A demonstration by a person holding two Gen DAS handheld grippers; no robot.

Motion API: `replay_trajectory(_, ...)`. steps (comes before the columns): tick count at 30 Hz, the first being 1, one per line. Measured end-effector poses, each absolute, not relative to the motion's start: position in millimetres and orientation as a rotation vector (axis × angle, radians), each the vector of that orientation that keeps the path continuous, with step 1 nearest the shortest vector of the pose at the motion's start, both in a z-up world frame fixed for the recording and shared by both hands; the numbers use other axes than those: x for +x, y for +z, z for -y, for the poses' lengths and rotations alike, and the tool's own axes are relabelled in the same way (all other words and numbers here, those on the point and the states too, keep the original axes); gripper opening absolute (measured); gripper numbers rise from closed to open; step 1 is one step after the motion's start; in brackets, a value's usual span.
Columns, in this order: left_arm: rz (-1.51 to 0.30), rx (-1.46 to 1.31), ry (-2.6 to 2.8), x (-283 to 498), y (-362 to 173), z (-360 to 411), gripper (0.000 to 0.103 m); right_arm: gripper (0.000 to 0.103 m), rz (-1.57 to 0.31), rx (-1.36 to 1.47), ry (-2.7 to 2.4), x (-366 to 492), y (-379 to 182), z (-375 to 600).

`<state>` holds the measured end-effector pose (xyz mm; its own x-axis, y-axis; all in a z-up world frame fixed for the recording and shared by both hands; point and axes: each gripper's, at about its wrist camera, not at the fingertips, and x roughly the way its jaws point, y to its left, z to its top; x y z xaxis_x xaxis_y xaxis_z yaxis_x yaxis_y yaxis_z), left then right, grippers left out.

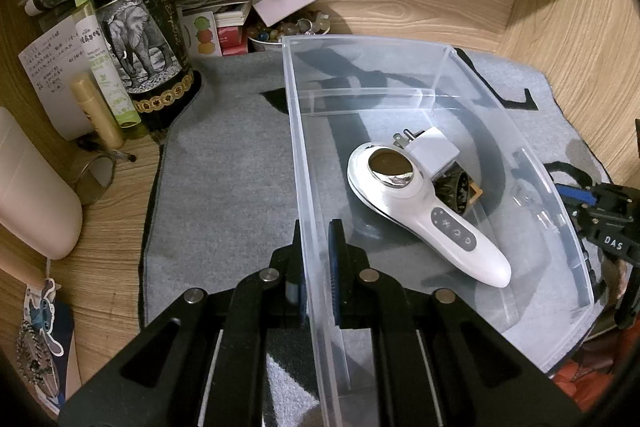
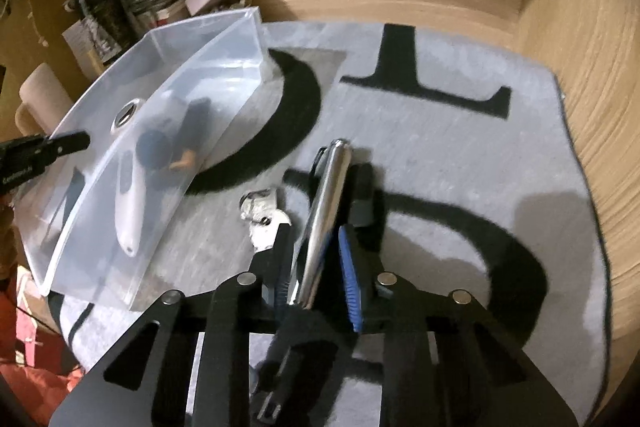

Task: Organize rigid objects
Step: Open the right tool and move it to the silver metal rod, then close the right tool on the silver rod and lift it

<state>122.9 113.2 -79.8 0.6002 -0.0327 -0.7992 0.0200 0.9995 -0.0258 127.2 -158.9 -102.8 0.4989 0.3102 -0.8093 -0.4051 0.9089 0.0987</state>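
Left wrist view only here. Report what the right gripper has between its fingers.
Observer: A shiny silver cylinder lies between the fingers of the right gripper; I cannot tell whether they clamp it.
Operator: Say where that is relative to the clear bin.
Observer: Outside the clear bin, beside it, over the grey mat.
Operator: Name anything else close by.
Observer: A small metal piece lies on the mat just left of the fingers, too blurred to identify.
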Motion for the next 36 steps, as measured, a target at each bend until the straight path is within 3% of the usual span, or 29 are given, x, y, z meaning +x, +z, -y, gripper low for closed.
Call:
replay_trajectory(14,-0.926,-0.016,-0.031,121.3,-79.5,-113.4,0.009,0.014,-0.907,-0.158,0.429,149.7,-104.3,142.0)
replay_trajectory(36,-0.925,-0.018,-0.031,121.3,-79.6,-113.4,0.008,0.014,-0.576,-0.125,0.608,127.4,4.8,87.3)
